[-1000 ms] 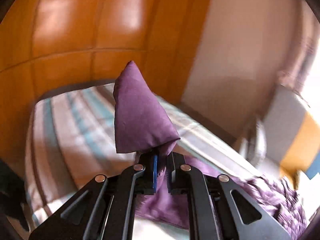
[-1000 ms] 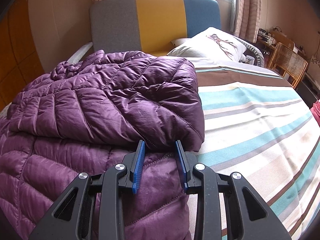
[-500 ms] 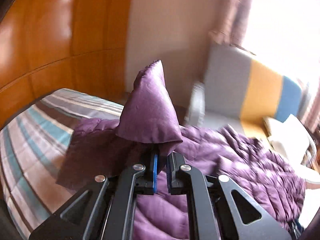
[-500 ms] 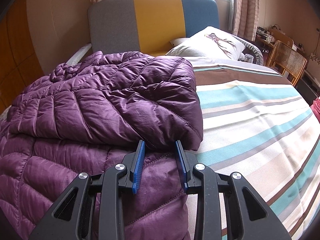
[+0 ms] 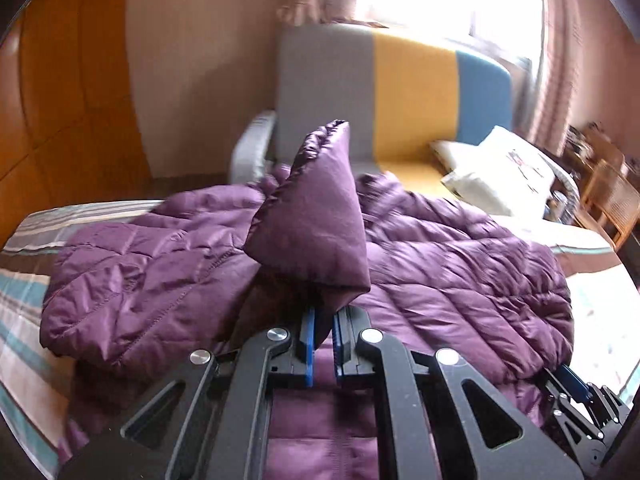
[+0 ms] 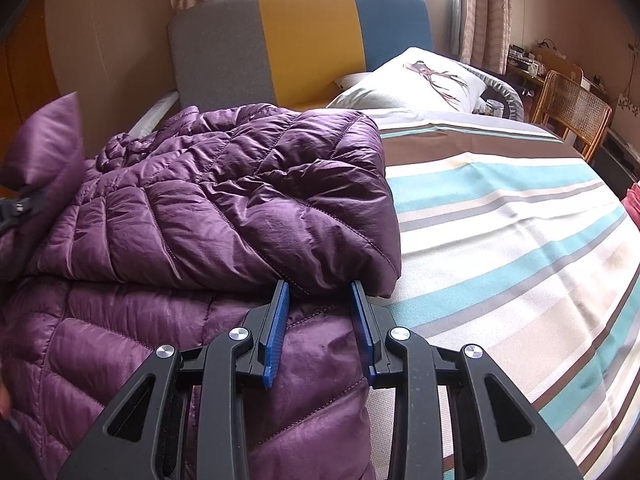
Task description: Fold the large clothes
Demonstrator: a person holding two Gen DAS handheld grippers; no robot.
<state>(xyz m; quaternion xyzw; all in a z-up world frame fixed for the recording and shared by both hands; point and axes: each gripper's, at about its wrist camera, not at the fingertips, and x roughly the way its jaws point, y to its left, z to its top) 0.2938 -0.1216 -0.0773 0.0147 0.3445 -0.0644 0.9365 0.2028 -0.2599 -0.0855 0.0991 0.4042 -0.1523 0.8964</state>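
At the left, the left gripper point(image 5: 322, 330) is clamped nearly closed on a corner of the purple down jacket point(image 6: 224, 200), the pinched cloth standing up above its blue pads as a puffed cone. A second ago this cone rose over bare striped sheet in front of the orange wooden panelling point(image 5: 60, 100); half a second ago the jacket's body had come into view beneath it; now it hangs over the middle of the spread quilting, with the grey, yellow and blue headboard point(image 5: 412, 92) straight ahead (the right wrist view catches the same lifted cone at its far left edge, where there was none before). I read that as the carried flap being swept across the garment toward the centre, so this fold is well under way but not yet laid down. Further right, the right gripper point(image 6: 320, 312) has not shifted at all: its jaws stand partly apart, the thick folded edge of the jacket bulging into the gap at their tips, though whether the pads truly press it I cannot tell. The jacket itself lies on the left portion of the striped bed point(image 6: 500, 220), its right side already doubled over, with the pillow point(image 6: 424, 80) well beyond it near the headboard.
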